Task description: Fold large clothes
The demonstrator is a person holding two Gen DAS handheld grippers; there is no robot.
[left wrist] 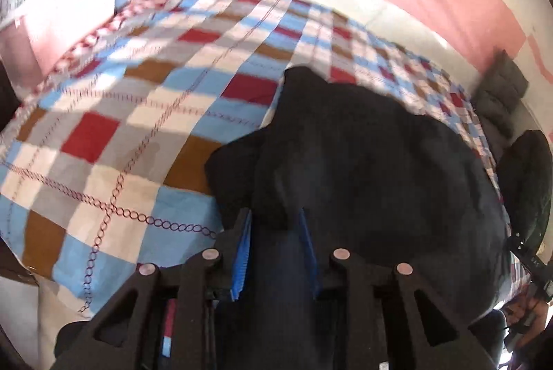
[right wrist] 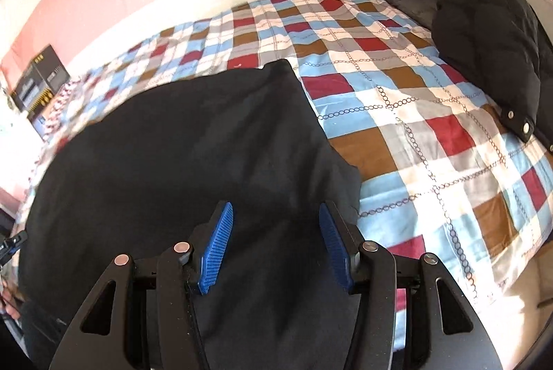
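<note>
The dark garment [right wrist: 179, 142] lies spread over the near part of the bed [right wrist: 397, 114], on its checked quilt, and looks already doubled over at least once: in the right wrist view its right edge runs straight from a far corner down toward the near side. The step in hand seems to be the change between folds, letting go of one fold and setting up for another.

The left gripper [left wrist: 276, 231] points down into the near left part of the garment. A hump of dark cloth sits between its blue pads [left wrist: 243, 252], which stand a little apart; whether they press on the cloth I cannot tell, as it bulges up and hides the contact. The right gripper [right wrist: 274, 231] hangs over the garment near its right edge with its jaws well apart and nothing between them; the cloth lies flat below.

Next, judging from this, each gripper needs a clean bite on an edge or corner, so the right one should come down onto the right edge just beside it before closing. Two padded jackets [right wrist: 484, 35] lie at the far right of the bed, well apart from the work
</note>
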